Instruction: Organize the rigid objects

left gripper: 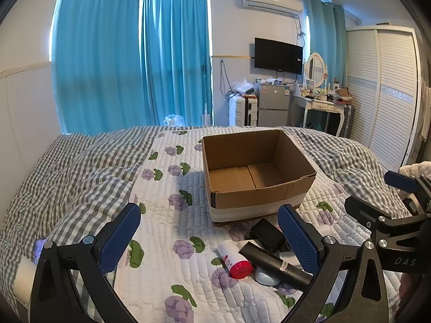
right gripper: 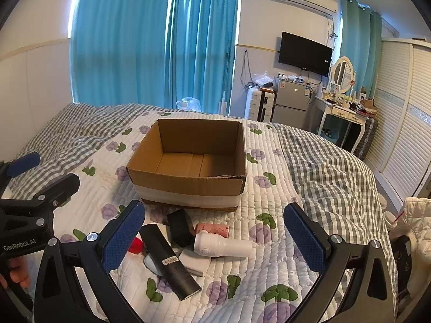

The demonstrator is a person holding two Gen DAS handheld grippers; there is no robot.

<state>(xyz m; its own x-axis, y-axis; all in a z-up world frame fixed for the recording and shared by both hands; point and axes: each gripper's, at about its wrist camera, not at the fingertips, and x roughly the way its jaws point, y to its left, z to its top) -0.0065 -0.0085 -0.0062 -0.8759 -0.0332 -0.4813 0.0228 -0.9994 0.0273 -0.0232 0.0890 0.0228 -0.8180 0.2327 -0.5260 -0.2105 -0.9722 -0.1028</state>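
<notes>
Both wide-open grippers, left gripper (left gripper: pixel 212 238) and right gripper (right gripper: pixel 215 237), frame the untouched black tube (right gripper: pixel 169 262) before the cardboard box (right gripper: pixel 188 184).

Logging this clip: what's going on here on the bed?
A person holds a left hand-held gripper and a right hand-held gripper, both open and empty, over a pile of small items on the quilt: a black tube, a white bottle, a red-capped bottle. The cardboard box behind them is empty.

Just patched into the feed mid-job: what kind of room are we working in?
A lived-in bedroom, it seems: the work surface is a bed with a quilted floral cover, and a louvred wardrobe and mirrored dressing table stand by the far wall.
</notes>
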